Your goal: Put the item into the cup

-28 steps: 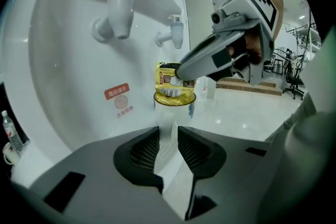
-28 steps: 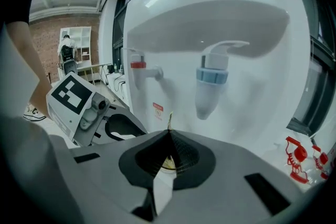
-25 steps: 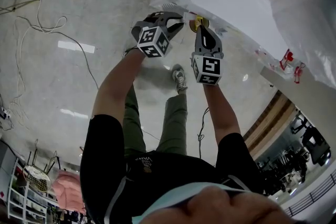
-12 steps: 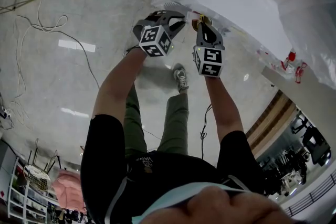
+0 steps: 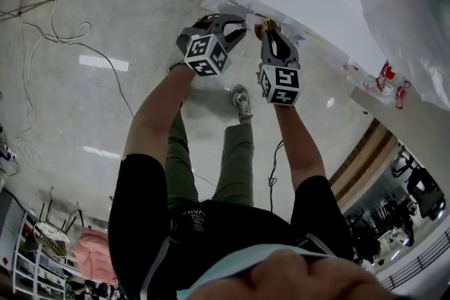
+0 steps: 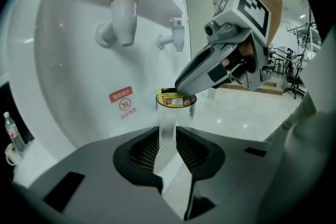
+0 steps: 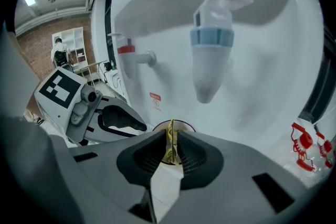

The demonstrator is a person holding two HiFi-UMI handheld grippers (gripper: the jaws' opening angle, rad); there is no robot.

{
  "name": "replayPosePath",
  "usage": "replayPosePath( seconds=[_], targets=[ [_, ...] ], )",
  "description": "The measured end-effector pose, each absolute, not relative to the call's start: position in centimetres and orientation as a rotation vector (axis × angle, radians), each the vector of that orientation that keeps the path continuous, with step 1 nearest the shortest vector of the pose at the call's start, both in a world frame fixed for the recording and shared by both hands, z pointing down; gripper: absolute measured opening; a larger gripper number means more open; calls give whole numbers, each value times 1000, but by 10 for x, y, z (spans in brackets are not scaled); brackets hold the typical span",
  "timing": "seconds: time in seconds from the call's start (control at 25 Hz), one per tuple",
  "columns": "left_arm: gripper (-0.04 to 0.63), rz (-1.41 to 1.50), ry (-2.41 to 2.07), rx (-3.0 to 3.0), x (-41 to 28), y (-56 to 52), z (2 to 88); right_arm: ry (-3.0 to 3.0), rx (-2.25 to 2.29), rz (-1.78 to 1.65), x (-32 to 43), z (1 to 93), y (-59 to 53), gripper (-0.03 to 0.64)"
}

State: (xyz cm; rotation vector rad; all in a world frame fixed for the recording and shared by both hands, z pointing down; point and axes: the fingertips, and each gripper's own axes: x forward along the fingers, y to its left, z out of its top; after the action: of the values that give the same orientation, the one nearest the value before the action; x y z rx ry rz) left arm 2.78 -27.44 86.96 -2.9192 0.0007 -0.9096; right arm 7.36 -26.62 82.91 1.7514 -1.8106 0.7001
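- Closest in the head view: black shirt, green trousers, two bare forearms (image 5: 158, 109) stretched forward, one gripper per hand.
- Left gripper (image 6: 167, 136): narrow gap, pads on either side of a clear plastic cup (image 6: 168, 119); opening a little right now with the cup between the pads. Cup upright, rim above the jaw tips.
- Right gripper (image 7: 170, 147): closed down thin on a yellow sachet (image 7: 170, 138), pinched edge-on and standing upright.
- Sachet placement: at the cup mouth, lower part inside the rim in the left gripper view (image 6: 171, 97), gripped from above by the right gripper (image 6: 184, 92), which reaches over the rim.
- Same pair in the head view: left gripper (image 5: 239, 26) and right gripper (image 5: 268, 30) side by side, tips almost meeting, marker cubes facing the camera.
- Left gripper also in the right gripper view (image 7: 140, 126), just left of the cup rim (image 7: 185, 124).
- Just behind the cup: white water dispenser (image 6: 68, 65), recessed front, red tap (image 6: 124, 10) and blue tap (image 6: 176, 34) both higher than the cup. Red label (image 6: 124, 102) on the recess wall.
- Right of the dispenser: clear plastic bag with red print (image 5: 388, 77).
- Farthest: glossy pale floor (image 5: 84, 102), white cables (image 5: 56, 31), one shoe (image 5: 240, 105).
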Motion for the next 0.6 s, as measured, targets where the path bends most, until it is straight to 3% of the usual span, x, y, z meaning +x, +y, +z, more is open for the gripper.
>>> replayPosePath(
  seconds=[0.2, 0.6],
  targets=[
    [118, -915, 33, -2921, 18, -271, 856, -1851, 1815, 688, 71, 801, -252, 48],
    [107, -841, 140, -2964, -6, -237, 775, -1930, 1857, 650, 62, 722, -213, 46]
  ],
)
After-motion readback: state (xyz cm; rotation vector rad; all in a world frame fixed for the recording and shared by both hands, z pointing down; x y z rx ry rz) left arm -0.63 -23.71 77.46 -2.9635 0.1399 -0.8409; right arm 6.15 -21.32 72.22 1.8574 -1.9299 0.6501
